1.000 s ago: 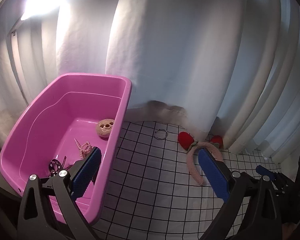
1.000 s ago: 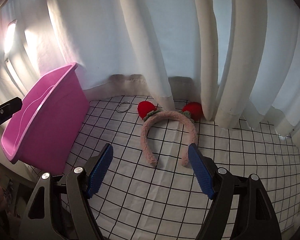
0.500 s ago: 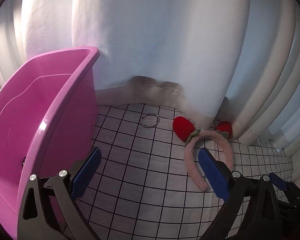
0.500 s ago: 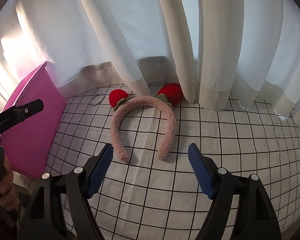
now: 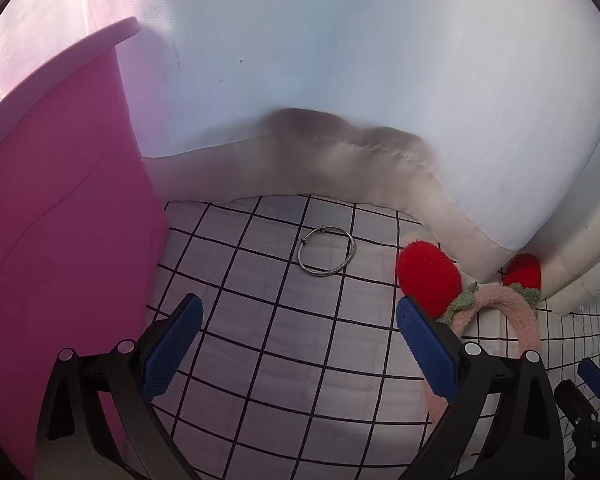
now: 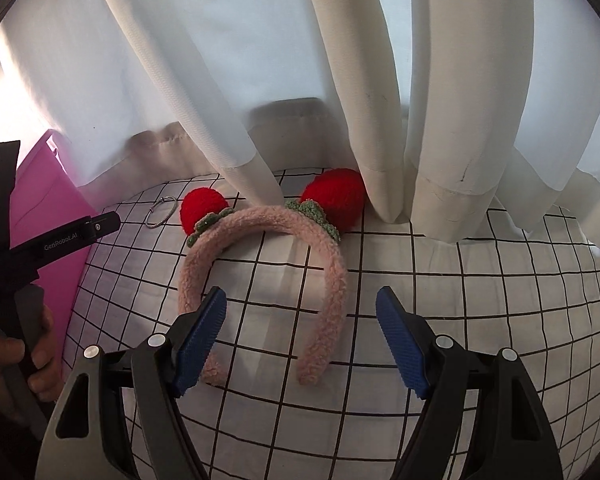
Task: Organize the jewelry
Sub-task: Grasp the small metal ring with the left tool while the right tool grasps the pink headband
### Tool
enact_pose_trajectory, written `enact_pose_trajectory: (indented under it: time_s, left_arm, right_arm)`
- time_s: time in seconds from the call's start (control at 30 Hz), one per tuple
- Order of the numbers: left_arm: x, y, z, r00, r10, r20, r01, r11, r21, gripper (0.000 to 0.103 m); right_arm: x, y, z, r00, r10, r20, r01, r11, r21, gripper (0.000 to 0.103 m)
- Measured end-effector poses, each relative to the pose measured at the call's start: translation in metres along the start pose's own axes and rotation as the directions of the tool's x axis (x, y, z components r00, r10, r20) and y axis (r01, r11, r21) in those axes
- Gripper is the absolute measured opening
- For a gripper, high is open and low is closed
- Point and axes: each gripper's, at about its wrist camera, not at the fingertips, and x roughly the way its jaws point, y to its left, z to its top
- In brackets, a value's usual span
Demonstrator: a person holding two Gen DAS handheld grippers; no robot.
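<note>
Beside the pink bin (image 5: 60,240), we keep both tools spread empty, left tool (image 5: 296,344) straddling the silver bangle (image 5: 327,252), right tool (image 6: 300,336) the headband (image 6: 332,276).

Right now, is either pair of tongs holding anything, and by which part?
Nothing is held. The left tongs and right tongs are both open and empty; the fuzzy pink headband lies on the cloth.

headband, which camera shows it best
The right wrist view: the whole headband lies in plain sight on the grid cloth, both red balls and both ends showing. The left wrist view catches only part of it at the right edge, its lower stretch hidden behind the left hand-held gripper.
</note>
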Motion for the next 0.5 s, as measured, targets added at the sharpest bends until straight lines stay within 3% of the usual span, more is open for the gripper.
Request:
enact_pose_trajectory:
  time_s: [0.2,0.33,0.5]
  left_arm:
    - [0.036,0.004,0.006,1.000,0.000,-0.027,0.000,1.000,-0.010,0.096]
    - [0.054,0.002,0.010,0.999,0.028,-0.042,-0.027,0.999,0.030,0.096]
    - [0.069,0.001,0.013,0.998,0.015,-0.053,-0.013,0.999,0.048,0.096]
  right_arm:
    - [0.030,-0.008,0.007,1.000,-0.007,-0.020,0.008,1.000,0.019,0.074]
    - [0.042,-0.010,0.009,0.999,-0.018,-0.026,0.019,1.000,0.021,0.074]
    - [0.056,-0.011,0.007,0.999,-0.028,-0.044,0.029,0.999,0.021,0.074]
